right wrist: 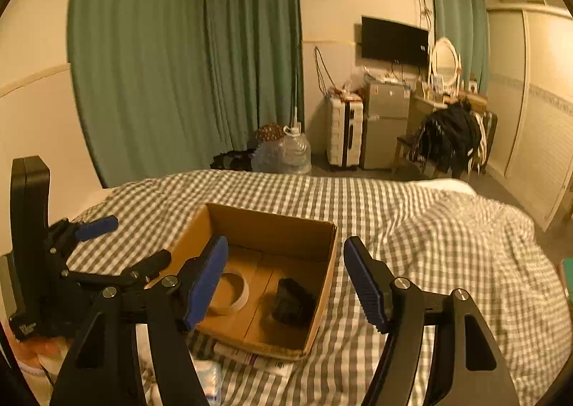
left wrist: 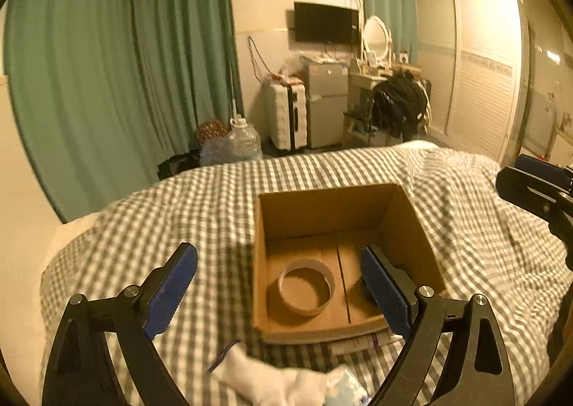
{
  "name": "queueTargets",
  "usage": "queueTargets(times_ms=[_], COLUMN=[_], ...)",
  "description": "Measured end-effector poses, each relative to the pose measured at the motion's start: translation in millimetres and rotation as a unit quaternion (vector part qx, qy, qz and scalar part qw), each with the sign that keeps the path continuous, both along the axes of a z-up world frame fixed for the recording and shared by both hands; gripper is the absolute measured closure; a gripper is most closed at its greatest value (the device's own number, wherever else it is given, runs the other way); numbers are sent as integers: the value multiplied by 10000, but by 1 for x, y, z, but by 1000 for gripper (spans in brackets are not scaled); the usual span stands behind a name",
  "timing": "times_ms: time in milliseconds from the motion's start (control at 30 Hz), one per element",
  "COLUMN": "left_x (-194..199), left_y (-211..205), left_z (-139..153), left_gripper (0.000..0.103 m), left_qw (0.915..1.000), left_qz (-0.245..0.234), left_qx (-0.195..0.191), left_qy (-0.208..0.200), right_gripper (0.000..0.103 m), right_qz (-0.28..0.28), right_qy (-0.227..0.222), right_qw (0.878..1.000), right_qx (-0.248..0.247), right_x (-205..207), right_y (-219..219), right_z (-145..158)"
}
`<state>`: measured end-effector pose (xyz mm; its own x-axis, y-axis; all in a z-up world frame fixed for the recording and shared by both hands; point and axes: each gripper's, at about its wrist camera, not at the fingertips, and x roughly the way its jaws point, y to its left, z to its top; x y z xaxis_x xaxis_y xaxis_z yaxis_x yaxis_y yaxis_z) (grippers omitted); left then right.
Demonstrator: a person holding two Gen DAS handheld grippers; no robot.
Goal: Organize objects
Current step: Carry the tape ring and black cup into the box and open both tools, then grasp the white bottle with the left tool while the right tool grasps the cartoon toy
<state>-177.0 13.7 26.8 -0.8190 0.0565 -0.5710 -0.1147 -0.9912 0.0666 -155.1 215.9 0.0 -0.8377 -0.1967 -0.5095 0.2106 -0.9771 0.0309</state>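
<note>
Left wrist view: the left tongs (left wrist: 279, 284) are spread wide and hold nothing, poised above the near left corner of the cardboard box (left wrist: 324, 207). The box stands open on the checked bedcover (left wrist: 172, 212), evidently serving as the collection point. A tape roll (left wrist: 306, 287) lies flat on the box floor, left of the centre seam. A white cloth item (left wrist: 265, 375) and a pale blue packet (left wrist: 343, 388) lie on the bedcover just before the box, not yet stowed; a printed flat item (left wrist: 361, 342) lies against the box's near wall.

Right wrist view: the right tongs (right wrist: 286, 280) are likewise spread and empty, hovering over the box. Inside, a dark object (right wrist: 292, 302) sits to the right of the tape roll; its identity cannot be determined. The left tool stands at the left edge. Judgement: sorting is partly done, with loose items remaining nearest the operator.
</note>
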Motion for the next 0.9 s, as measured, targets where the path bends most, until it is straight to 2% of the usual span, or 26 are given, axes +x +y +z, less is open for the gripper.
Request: queueTargets(times_ms=[200, 300, 400, 533, 700, 767, 900], left_x=[51, 76, 93, 110, 117, 119, 122], left_y=[-18, -25, -35, -40, -30, -25, -23], left_z=[18, 13, -4, -42, -99, -117, -139], left_gripper=[8, 8, 8, 8, 8, 8, 8], left_qw=[9997, 9993, 9984, 9959, 9930, 9916, 9880], left_qz=[238, 362, 540, 802, 753, 633, 636], left_qx=[66, 30, 102, 47, -143, -223, -514], left_qy=[54, -2, -158, -414, -898, -1104, -1311], right_gripper=[34, 33, 32, 32, 32, 32, 32], right_qz=[190, 262, 333, 438, 518, 545, 615], right_qy=[232, 295, 255, -90, -793, -1186, -1656], right_qw=[9995, 9990, 9988, 9985, 9948, 9909, 9838], right_qx=[101, 211, 265, 307, 370, 339, 316], right_x=[52, 79, 103, 123, 123, 119, 117], right_y=[-15, -25, -32, -37, -46, -48, -51], right_z=[34, 39, 30, -3, -66, -98, -133])
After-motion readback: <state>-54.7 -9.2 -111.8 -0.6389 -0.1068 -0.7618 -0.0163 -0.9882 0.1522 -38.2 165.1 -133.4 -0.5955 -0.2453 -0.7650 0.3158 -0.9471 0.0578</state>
